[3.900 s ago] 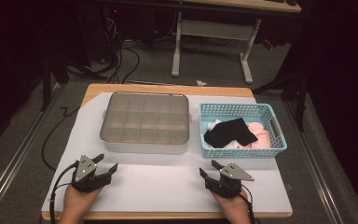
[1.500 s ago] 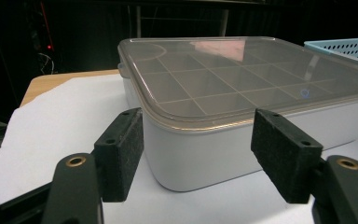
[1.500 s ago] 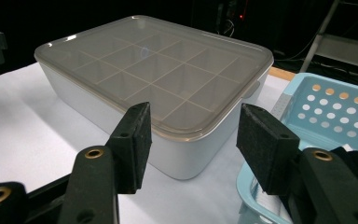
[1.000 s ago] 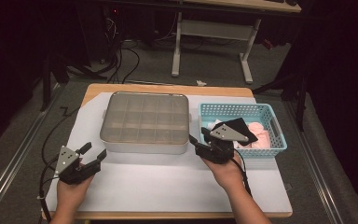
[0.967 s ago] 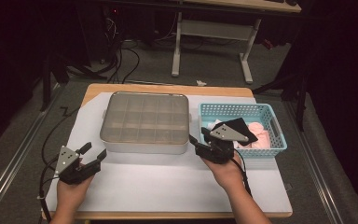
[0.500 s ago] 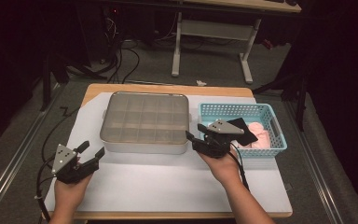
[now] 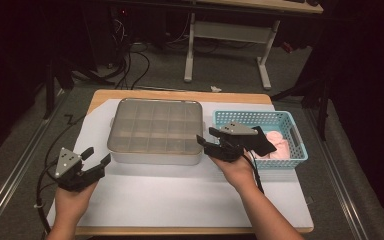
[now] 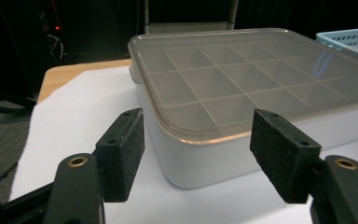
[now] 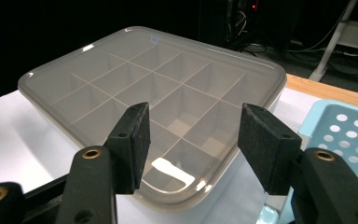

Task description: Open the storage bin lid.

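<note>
in the high view the left gripper (image 7: 94, 159) sat low at the table's left, and the right gripper (image 7: 206, 140) angled toward the near right corner of the lidded box (image 7: 155, 131). in the left gripper view its jaws gaped wide, holding nothing, short of the box (image 8: 251, 102). in the right gripper view the jaws were parted, empty, framing that corner (image 9: 186, 186).

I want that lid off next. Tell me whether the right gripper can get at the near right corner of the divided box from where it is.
Probably yes: the right gripper is open, just off that corner of the divided box, nothing between.
</note>
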### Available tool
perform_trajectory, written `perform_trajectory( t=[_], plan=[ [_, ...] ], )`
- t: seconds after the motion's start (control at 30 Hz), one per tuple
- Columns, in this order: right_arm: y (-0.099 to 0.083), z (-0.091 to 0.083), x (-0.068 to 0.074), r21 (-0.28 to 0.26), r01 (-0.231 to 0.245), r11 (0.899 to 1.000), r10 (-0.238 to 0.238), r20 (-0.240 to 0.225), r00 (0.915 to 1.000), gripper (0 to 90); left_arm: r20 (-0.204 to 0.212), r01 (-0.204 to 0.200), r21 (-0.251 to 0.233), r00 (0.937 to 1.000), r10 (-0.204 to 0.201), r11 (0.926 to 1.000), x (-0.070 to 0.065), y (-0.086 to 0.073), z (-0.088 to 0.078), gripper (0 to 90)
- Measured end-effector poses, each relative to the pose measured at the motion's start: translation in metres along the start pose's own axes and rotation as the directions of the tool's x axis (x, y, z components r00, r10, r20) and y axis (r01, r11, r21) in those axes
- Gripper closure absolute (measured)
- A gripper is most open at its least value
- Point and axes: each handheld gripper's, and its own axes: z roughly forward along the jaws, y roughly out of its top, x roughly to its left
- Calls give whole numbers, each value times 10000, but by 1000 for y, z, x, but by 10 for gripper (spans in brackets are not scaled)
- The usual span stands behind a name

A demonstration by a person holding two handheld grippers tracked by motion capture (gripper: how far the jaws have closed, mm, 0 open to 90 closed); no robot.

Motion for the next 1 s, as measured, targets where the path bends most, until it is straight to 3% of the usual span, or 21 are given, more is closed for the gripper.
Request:
perform_trajectory(
  t=[0.2,0.33,0.43,0.47,0.5,0.6,0.67,0.8,0.9,1.0],
  plan=[
    [5,12,-1,225,47,9997,-47,-4,10000,438,4,146,53,9999,-146,9999,9,16,17,329],
    [13,25,-4,501,151,9986,-164,253,9995,439,-144,319,499,9994,-312,9982,20,29,47,313],
    [16,29,-6,575,74,9983,-98,419,9991,439,-199,428,641,9989,-416,9970,25,33,58,307],
    [17,31,-8,592,27,9982,-56,486,9988,439,-179,478,804,9988,-465,9956,27,35,64,307],
    [20,36,-12,699,-126,9975,87,559,9984,439,-253,249,1117,9994,-222,9934,29,38,76,300],
    [22,41,-16,902,-138,9958,76,684,9976,445,-263,203,1355,9995,-169,9906,32,41,86,291],
    [24,49,-22,1070,-211,9940,125,803,9967,453,-215,442,1631,9989,-413,9856,39,44,99,288],
    [26,58,-26,1387,-286,9899,160,911,9957,453,-118,602,1940,9982,-590,9792,46,46,107,289],
    [28,71,-31,1900,-423,9809,226,1045,9943,449,446,1095,2203,9915,-1221,9693,55,50,118,286],
    [28,76,-35,2188,-567,9741,331,1105,9933,439,307,1130,2258,9919,-1230,9676,56,51,122,288]
  ],
)
